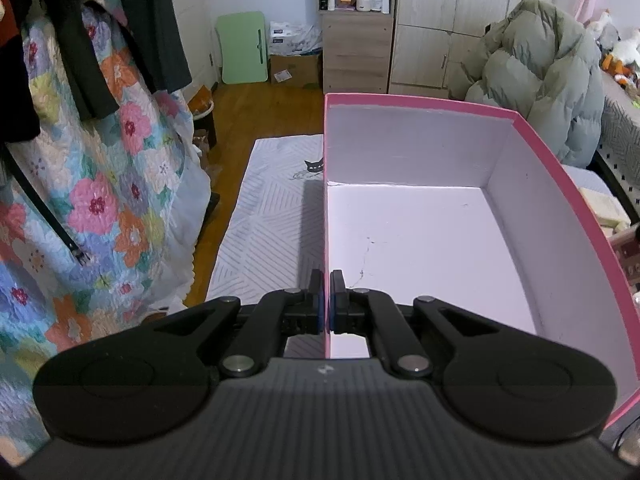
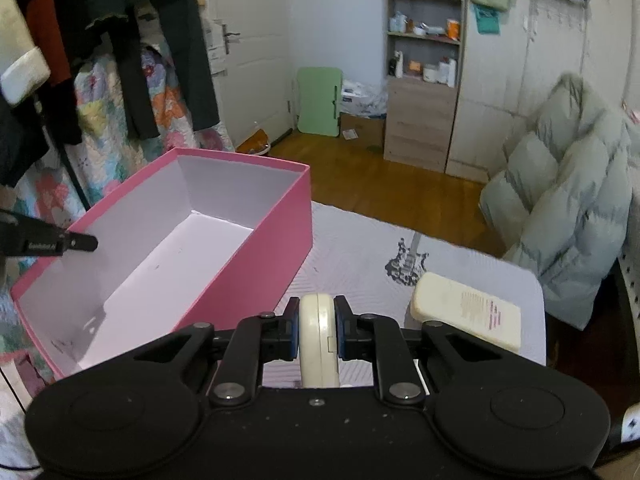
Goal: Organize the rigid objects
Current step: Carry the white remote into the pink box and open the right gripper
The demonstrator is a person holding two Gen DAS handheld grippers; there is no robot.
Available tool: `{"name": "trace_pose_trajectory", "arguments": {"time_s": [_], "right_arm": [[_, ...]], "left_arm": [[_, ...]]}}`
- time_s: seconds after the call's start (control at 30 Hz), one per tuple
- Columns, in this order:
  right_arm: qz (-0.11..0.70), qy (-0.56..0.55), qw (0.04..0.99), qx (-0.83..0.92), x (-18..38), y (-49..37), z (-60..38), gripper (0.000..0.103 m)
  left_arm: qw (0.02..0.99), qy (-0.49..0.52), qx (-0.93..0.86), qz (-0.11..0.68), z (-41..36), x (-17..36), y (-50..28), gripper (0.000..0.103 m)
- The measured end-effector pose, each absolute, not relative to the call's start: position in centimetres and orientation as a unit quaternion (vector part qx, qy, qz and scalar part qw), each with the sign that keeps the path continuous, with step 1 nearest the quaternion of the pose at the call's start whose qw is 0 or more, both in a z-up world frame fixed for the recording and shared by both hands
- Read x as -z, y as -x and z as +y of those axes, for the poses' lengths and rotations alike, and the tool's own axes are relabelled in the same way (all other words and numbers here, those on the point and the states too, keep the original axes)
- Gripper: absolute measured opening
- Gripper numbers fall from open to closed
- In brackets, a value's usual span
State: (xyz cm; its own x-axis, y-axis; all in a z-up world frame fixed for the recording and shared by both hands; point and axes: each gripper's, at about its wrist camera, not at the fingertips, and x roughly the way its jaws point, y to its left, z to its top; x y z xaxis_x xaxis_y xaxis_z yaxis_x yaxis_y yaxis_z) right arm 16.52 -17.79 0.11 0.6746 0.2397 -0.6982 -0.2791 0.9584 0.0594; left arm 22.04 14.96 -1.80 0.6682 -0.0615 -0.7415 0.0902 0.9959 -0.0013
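Observation:
A pink box [image 1: 560, 184] with a white inside stands open on a pale mat. My left gripper [image 1: 326, 284] is shut on the box's left wall, one pad on each side of it. In the right wrist view the same pink box [image 2: 256, 248] sits at the left, and the left gripper's finger [image 2: 76, 243] shows at its far rim. My right gripper [image 2: 316, 312] is shut on a cream round-edged case [image 2: 318, 340], held edge-on just right of the box. A cream flat bottle [image 2: 468, 316] with a printed label lies on the mat to the right.
The pale mat [image 2: 360, 256] covers a low table over a wooden floor. A floral quilt [image 1: 100, 200] and dark hanging clothes are at the left. A grey-green puffer jacket [image 2: 572, 216] is draped at the right. A shelf unit [image 2: 424, 80] and wardrobe stand behind.

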Motion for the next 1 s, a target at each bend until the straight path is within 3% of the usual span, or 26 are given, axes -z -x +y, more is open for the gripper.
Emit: {"name": "trace_pose_trajectory", "arguments": {"time_s": [0.17,0.4,0.73,1.0], "right_arm": [[0.407,0.031,0.902,-0.138,0.8,-16.5,-17.7,0.021],[0.405,0.004,0.903,-0.145,-2.2,-17.0,-18.7,0.020],[0.300,-0.034,0.930,-0.207,-10.4,-15.2,-15.4,0.021],[0.433,-0.104,0.844,-0.298,-3.9,-22.2,-9.2,0.021]], "left_arm": [[0.913,-0.024,0.046,0.405,14.8,1.8,-22.0,0.002],[0.913,-0.002,0.056,0.404,15.6,1.8,-21.9,0.003],[0.913,0.013,0.066,0.401,16.1,2.0,-21.9,0.005],[0.919,-0.022,0.053,0.390,14.9,2.2,-21.7,0.003]]}}
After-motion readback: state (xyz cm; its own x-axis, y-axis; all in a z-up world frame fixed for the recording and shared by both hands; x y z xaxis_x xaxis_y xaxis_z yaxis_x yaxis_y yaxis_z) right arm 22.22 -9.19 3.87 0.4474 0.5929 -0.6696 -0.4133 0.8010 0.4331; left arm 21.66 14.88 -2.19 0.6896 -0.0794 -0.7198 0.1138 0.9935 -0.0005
